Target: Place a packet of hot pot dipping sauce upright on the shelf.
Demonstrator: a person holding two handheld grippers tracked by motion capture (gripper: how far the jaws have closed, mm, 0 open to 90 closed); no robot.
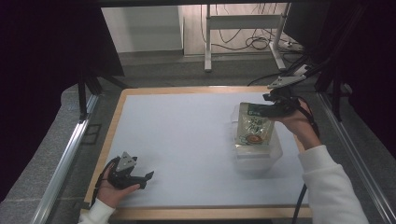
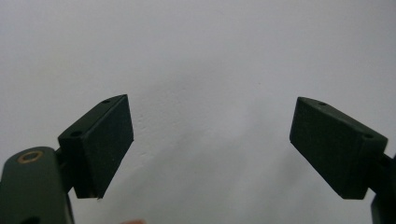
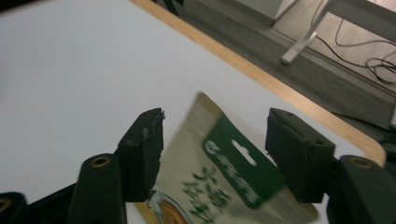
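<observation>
My right gripper (image 3: 215, 154) stands apart around the snack pouch (image 1: 253, 127) near the worktop's right edge; I should lift clear straight, leaving it in its clear tub (image 1: 275, 156).

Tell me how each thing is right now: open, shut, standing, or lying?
Packet: standing tilted in the tub, top between the right tool's jaws, which are apart from it.
Tub: clear, upright on the table, no lid on it.
Right tool: open, at the packet's top.
Left tool: open, nothing between its jaws, over bare table.
Table: white top, wooden edge.
</observation>
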